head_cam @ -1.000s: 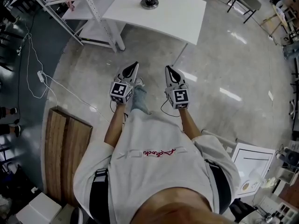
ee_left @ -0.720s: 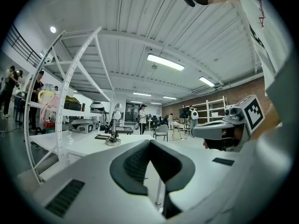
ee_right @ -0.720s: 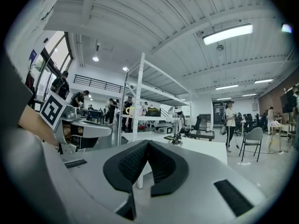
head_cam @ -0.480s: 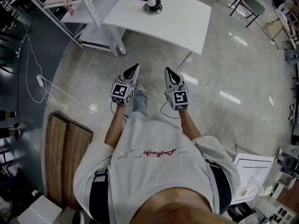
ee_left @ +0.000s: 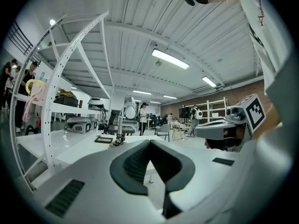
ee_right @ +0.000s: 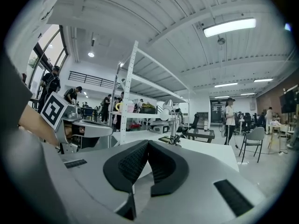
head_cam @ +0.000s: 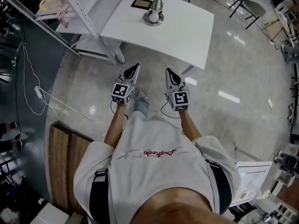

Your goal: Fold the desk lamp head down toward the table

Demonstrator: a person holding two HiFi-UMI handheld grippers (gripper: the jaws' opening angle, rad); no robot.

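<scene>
On the open floor (head_cam: 224, 78), short of the white bench (head_cam: 180, 29): person standing, both grippers held out in front, side by side, pointing at the bench, not over it yet.

- Desk lamp (head_cam: 154, 10) sits toward the far side of the bench, well apart from both grippers. Round base (head_cam: 153, 18) flat on the top. Lamp head (ee_left: 130, 110) is up above the base on its arm, not folded.
- A dark flat panel (head_cam: 140, 3) lies just beside the lamp. A white shelf rack (head_cam: 79, 10) stands at the bench's left end.
- Left gripper (head_cam: 135, 66): fingers (ee_left: 133, 164) pressed together, nothing between them.
- Right gripper (head_cam: 168, 71): fingers (ee_right: 128, 164) likewise closed and empty.

Step in hand, as I read it: the approach. Task not started.

Risks from here:
- The lamp looks small and light. Pressing the head down without steadying the base could tip it or skid it into the panel.
- The head looks rounded, so closed tips pushing on it may slip off. Fingers would need to part first for a proper hold.
- I cannot tell which way the joints fold. Forcing the wrong direction would lift the base instead of bending the arm.
</scene>
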